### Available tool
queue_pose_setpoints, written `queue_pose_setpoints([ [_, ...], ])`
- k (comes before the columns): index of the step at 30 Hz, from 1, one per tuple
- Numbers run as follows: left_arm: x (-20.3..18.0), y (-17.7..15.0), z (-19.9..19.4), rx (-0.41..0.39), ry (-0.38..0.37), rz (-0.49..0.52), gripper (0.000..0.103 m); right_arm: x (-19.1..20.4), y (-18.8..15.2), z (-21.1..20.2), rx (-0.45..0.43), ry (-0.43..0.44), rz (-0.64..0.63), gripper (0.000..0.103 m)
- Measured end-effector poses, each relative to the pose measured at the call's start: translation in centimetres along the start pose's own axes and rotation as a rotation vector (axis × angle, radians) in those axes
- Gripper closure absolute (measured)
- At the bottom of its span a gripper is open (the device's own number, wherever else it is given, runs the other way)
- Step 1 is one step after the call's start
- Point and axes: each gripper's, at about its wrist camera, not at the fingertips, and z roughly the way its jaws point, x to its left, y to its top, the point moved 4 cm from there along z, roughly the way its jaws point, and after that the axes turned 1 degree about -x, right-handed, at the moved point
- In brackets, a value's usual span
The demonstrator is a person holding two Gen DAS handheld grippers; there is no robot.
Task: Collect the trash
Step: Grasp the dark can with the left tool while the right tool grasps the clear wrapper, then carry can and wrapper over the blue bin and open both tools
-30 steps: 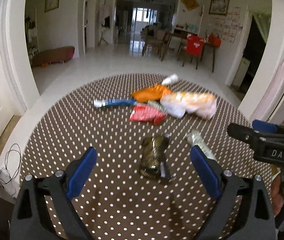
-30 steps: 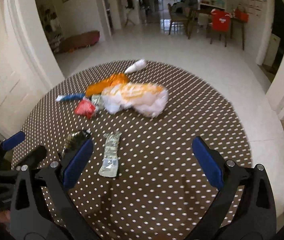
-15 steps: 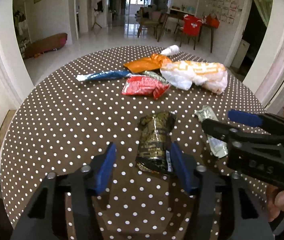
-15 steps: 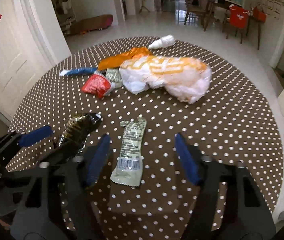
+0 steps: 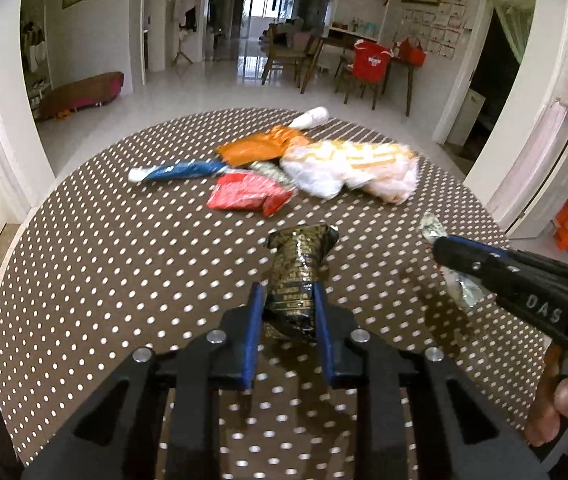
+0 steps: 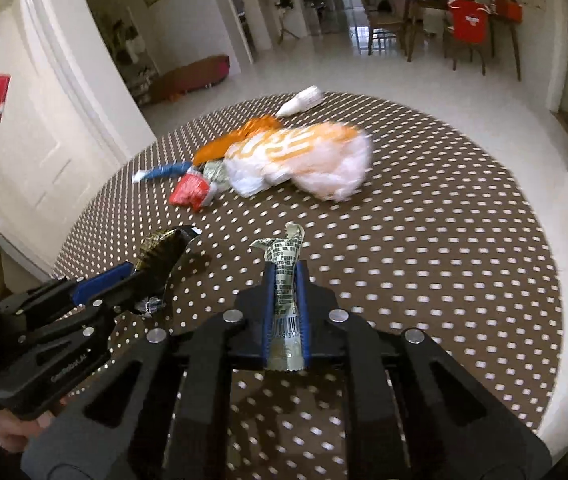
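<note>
A round table under a brown cloth dotted with white [image 5: 103, 264] carries the scattered trash. The largest piece, a crumpled white plastic bag printed in orange [image 5: 350, 168], lies toward the table's far side. Touching the bag's far-left edge is a flattened orange wrapper [image 5: 261, 146], and beyond that, nearer the table's far rim, a small white bottle [image 5: 311, 117] lies on its side. Left of the bag sit a red foil packet [image 5: 245, 196] and, further left, a twisted blue-and-white wrapper [image 5: 177, 170].

Nearer the camera than the bag, the left gripper [image 5: 287, 312] has its blue-padded jaws closing on a dark, gold-printed crumpled wrapper [image 5: 300, 268], its pads pressing both sides. Beside it to the right, the right gripper [image 6: 285, 300] has its jaws closing tight on a slim silver-green sachet with a barcode [image 6: 284, 276], pinched between the pads with its torn end sticking up. The picture is too blurred to tell whether either piece has left the cloth.
</note>
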Motion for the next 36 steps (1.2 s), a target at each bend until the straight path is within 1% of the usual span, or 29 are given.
queue_pose_setpoints([
  [7, -3.9, 2.2, -1.4, -0.044, -0.035, 0.040, 0.079, -4.0, 0.5, -4.4, -0.078, -0.009, 0.075, 0.092],
  [13, -8.6, 4.3, -1.7, -0.075, -0.076, 0.104, 0.079, -8.0, 0.8, -8.0, -0.141, -0.022, 0.142, 0.092],
  [17, -13.1, 5.6, -1.9, -0.097, -0.127, 0.157, 0.079, -12.6, 0.6, -11.6, -0.194, -0.063, 0.201, 0.092],
  [24, -22.3, 6.9, -1.1, -0.101, -0.249, 0.252, 0.079, -22.5, -1.2, -17.4, -0.267, -0.194, 0.343, 0.092],
  [27, -26.1, 7.0, -0.2, -0.088, -0.290, 0.290, 0.079, -25.8, -2.3, -18.8, -0.281, -0.232, 0.398, 0.092],
  [30, -29.5, 6.8, 1.5, -0.057, -0.322, 0.324, 0.079, -28.8, -3.6, -19.8, -0.286, -0.258, 0.455, 0.092],
  [34, -33.7, 5.6, 4.5, 0.021, -0.353, 0.361, 0.079, -32.4, -5.7, -19.5, -0.263, -0.285, 0.523, 0.092],
  [36, -35.7, 4.6, 6.7, 0.084, -0.361, 0.373, 0.079, -34.0, -6.6, -19.1, -0.248, -0.287, 0.552, 0.092],
])
